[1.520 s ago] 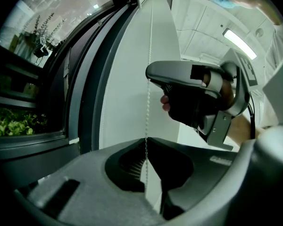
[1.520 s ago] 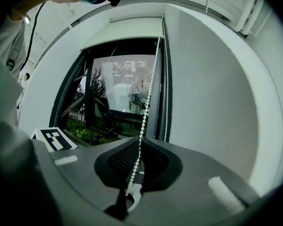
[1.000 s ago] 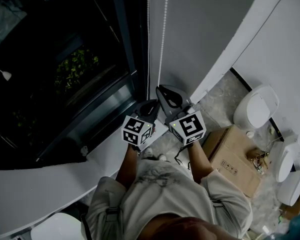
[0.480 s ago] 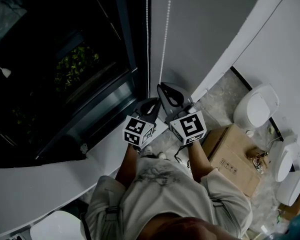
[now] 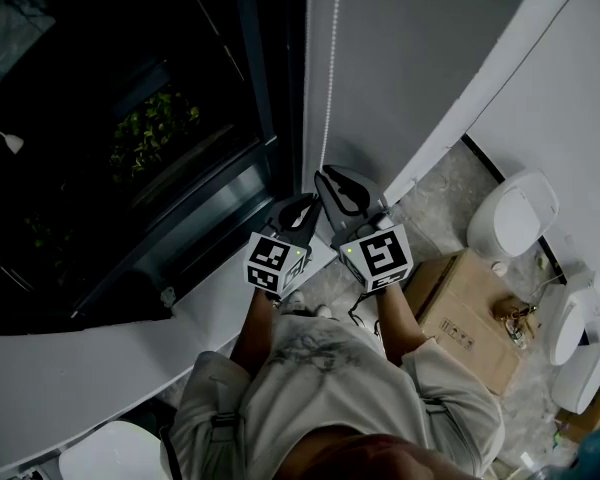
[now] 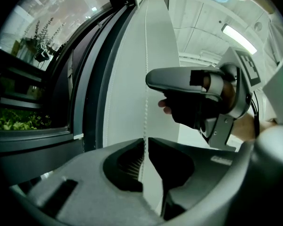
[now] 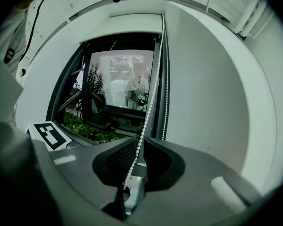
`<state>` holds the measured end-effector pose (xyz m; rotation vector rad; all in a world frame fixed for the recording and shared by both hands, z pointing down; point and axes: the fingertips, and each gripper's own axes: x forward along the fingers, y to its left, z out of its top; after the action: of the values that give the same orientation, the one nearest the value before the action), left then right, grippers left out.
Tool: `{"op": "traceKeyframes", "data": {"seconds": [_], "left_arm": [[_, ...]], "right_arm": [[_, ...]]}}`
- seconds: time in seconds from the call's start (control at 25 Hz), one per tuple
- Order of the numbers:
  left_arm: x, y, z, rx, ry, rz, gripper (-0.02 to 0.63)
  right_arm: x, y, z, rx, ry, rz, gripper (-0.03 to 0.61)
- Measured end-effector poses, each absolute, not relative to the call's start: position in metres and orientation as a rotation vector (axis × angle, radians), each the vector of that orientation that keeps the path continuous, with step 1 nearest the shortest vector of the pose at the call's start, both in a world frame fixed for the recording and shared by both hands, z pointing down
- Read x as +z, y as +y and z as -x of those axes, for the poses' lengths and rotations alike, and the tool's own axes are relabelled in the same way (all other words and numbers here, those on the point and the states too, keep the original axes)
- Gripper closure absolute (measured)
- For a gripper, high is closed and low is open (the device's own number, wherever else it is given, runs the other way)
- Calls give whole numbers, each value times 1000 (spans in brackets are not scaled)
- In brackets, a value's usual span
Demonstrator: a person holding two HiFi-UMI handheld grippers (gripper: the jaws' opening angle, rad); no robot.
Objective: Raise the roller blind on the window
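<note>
A white bead chain (image 5: 328, 78) hangs down the grey wall beside the dark window (image 5: 110, 198). Both grippers sit side by side at its lower end. The left gripper (image 5: 305, 206) has the chain (image 6: 145, 107) running between its jaws (image 6: 145, 139); the jaws have just been opening, and a thin gap shows beside the beads. Just above and to the right, the right gripper (image 5: 326, 180) has its jaws (image 7: 139, 140) closed on the chain (image 7: 151, 98), which passes through them. The rolled-up blind (image 7: 127, 25) shows at the window's top.
A white sill (image 5: 100, 368) runs below the window. On the floor to the right lie a cardboard box (image 5: 470, 313) and several white ceramic fixtures (image 5: 515, 213). Green plants (image 5: 155, 133) show outside the glass. The person's torso fills the bottom of the head view.
Both grippers stay at the chain's lower end beside the window corner. The head view has shifted slightly to the right.
</note>
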<state>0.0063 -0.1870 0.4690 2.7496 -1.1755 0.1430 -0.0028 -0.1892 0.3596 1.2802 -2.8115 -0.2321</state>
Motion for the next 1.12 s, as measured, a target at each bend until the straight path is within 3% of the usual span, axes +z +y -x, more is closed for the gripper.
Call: {"op": "traceKeyframes", "data": {"seconds": [0.4,0.6,0.76,1.12], "left_arm": [[435,-185,18,39,-1271,-2769,549],[410,-177,32,-47,-1333,-2777,609],[404,-171,39,-54,-1369,-2776,607],[398,-159,45,-68,-1390,-2770,607]], "right_arm": [[363,-186,-12,-247,-2774,-1337,511],[360,-177,-12,-298,-2807,-1339,532],[368,-168,-11,-255,-2811,-1330,568],[395,-158,-14,-64,-2779,-1346,571]]}}
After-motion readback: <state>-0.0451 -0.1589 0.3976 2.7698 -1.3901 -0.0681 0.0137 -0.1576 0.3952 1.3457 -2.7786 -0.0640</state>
